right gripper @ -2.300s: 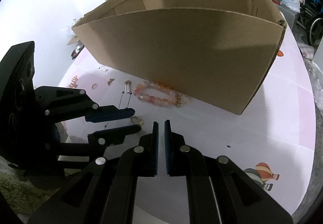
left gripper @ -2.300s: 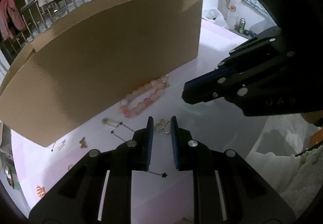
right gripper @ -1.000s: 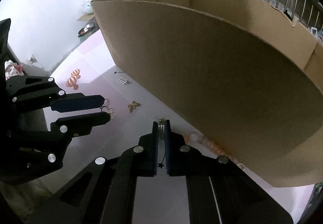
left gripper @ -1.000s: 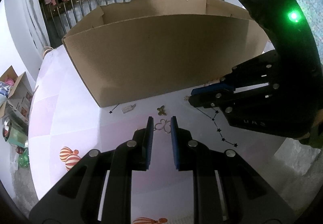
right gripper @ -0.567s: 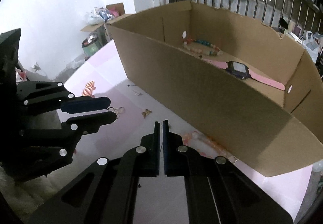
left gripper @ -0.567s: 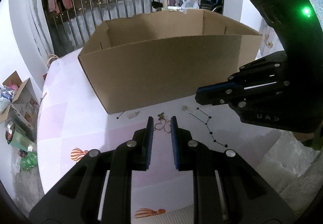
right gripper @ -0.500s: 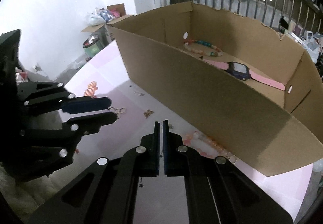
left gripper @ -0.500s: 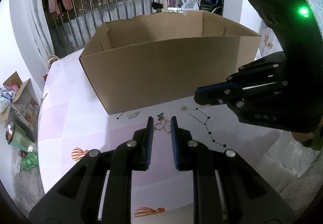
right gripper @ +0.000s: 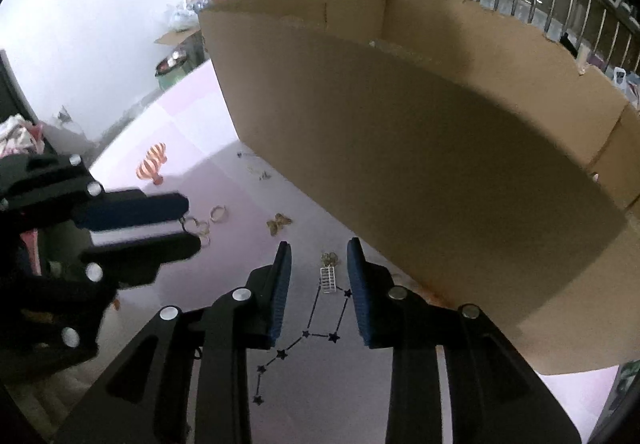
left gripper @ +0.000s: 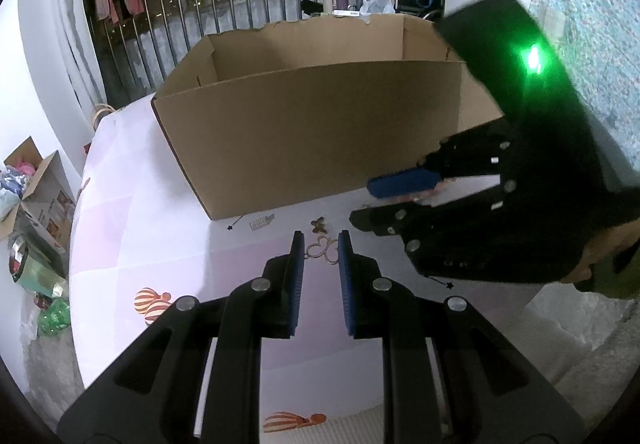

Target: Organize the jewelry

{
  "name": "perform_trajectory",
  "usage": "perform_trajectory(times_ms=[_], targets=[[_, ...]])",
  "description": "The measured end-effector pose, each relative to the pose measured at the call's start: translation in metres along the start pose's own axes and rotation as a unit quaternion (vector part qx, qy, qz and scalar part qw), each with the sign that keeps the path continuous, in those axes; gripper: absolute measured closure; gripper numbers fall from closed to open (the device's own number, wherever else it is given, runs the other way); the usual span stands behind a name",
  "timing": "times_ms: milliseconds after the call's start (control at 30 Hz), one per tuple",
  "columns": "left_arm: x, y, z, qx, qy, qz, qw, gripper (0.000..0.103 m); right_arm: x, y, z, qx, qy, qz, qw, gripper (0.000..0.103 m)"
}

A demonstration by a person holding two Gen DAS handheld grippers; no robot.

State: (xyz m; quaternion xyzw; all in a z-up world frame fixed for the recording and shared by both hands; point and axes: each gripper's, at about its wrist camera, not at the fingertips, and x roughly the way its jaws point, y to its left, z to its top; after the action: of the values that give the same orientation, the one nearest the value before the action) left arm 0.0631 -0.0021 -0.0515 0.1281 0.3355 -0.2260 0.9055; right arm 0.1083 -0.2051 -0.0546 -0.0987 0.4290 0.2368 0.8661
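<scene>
The star chain [right gripper: 320,328] lies on the table between the spread jaws of the right gripper [right gripper: 320,276]. To the left, the left gripper [left gripper: 320,248], also spread, frames gold loops [left gripper: 320,250]. Each should be lowered squarely before closing; the cardboard box [right gripper: 420,147] stands beyond.

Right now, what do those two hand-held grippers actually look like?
Both are matte black plastic. The left hand-held gripper and the right hand-held gripper each have two flat fingers lined with ribbed blue pads and dotted with round silver bolts. A green light glows on the right one's body.
</scene>
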Motion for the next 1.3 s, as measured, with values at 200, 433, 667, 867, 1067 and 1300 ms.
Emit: perform_trajectory(times_ms=[200, 433, 667, 867, 1067, 1300], targets=[[0.004, 0.003, 0.002, -0.007, 0.001, -0.002, 1.0, 0.087, 0.0, -0.004, 0.0, 0.023, -0.003, 0.01, 1.0, 0.097], [-0.006, 0.001, -0.001, -0.004, -0.013, 0.003, 0.9999, 0.087, -0.026, -0.008, 0.0, 0.044, -0.033, 0.022, 0.998, 0.101], [-0.03, -0.009, 0.0, 0.007, -0.037, 0.011, 0.9992, 0.087, -0.072, -0.004, 0.001, 0.051, -0.081, 0.029, 0.995, 0.101], [-0.06, -0.015, 0.023, 0.02, -0.081, 0.004, 0.9965, 0.087, -0.122, -0.009, 0.014, 0.058, -0.151, 0.029, 0.986, 0.101], [-0.071, -0.019, 0.066, 0.042, -0.129, -0.015, 0.9906, 0.087, -0.153, -0.031, 0.029, 0.079, -0.211, 0.005, 0.974, 0.101], [-0.021, -0.03, 0.11, 0.065, -0.121, -0.023, 0.9902, 0.087, -0.128, -0.074, 0.036, 0.137, -0.201, -0.015, 0.97, 0.101]])
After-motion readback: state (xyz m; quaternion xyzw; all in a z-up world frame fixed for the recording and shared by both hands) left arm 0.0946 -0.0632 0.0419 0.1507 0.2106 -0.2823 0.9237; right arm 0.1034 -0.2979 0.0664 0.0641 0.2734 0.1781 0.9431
